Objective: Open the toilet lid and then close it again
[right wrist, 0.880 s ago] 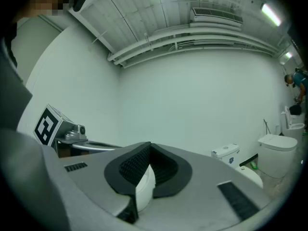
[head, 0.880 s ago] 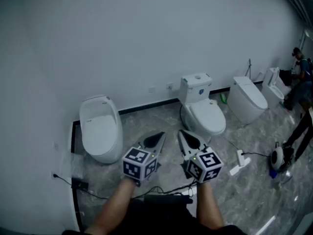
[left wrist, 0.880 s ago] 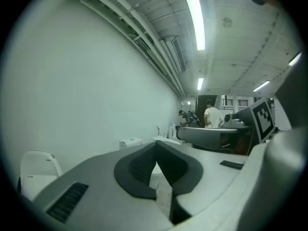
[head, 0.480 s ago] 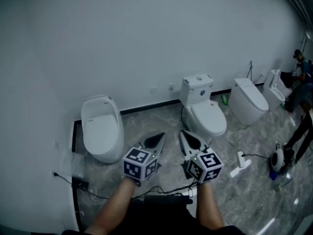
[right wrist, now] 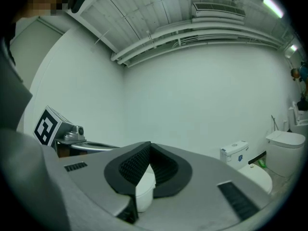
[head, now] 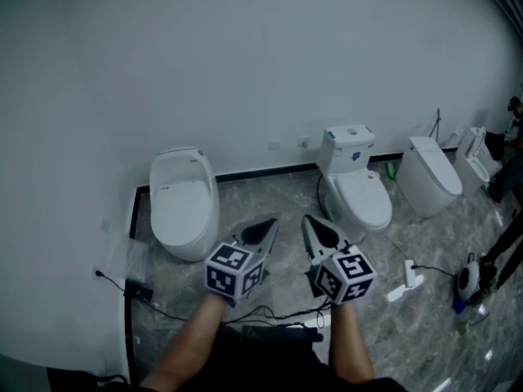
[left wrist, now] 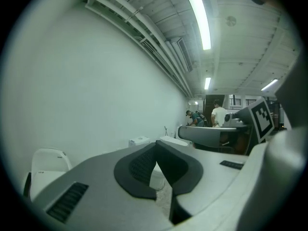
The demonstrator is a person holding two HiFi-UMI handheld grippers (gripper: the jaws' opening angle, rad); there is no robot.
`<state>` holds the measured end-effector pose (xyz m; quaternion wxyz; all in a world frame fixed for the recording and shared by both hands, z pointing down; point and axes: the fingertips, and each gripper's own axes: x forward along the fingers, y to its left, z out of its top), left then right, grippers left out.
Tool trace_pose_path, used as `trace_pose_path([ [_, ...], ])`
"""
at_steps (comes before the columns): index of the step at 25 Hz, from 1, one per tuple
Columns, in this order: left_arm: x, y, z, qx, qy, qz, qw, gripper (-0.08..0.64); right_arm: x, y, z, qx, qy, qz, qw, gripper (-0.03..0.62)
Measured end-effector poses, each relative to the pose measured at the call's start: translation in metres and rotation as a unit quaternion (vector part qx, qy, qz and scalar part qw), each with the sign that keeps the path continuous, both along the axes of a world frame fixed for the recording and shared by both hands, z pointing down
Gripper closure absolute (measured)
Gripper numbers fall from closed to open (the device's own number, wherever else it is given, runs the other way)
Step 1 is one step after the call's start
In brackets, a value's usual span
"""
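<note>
1. Against white wall (head: pixel 245 72), ahead and leftward: white toilet (head: pixel 193 248), lid (head: pixel 181 201) down;
2. left gripper (head: pixel 265 229), right gripper (head: pixel 315 227) side by side, both pinched together, empty;
3. bare marble floor (head: pixel 263 196) between; second toilet (head: pixel 359 196) rightward.

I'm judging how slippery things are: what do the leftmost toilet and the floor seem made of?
The leftmost toilet looks like glazed white ceramic, possibly partly plastic: smooth, evenly white, faintly glossy. The floor looks like polished grey marble or marble-look tile: pale veining and light reflections.
</note>
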<state>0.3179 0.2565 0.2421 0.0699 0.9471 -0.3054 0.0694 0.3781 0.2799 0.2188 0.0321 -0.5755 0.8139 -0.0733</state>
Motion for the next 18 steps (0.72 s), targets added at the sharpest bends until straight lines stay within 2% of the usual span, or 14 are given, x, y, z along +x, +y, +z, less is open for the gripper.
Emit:
trace_pose_path([
  [8,-0.071,-0.021,0.007,-0.009,-0.011,-0.071,0.9974,0.554,-0.058,-0.030,0.010,-0.018,-0.001,-0.064,0.998,0.581],
  [18,-0.172,-0.051,0.016,-0.030,-0.017,-0.155,0.9874,0.554,-0.154,-0.068,0.018,-0.038,0.004,-0.143,0.989,0.581],
])
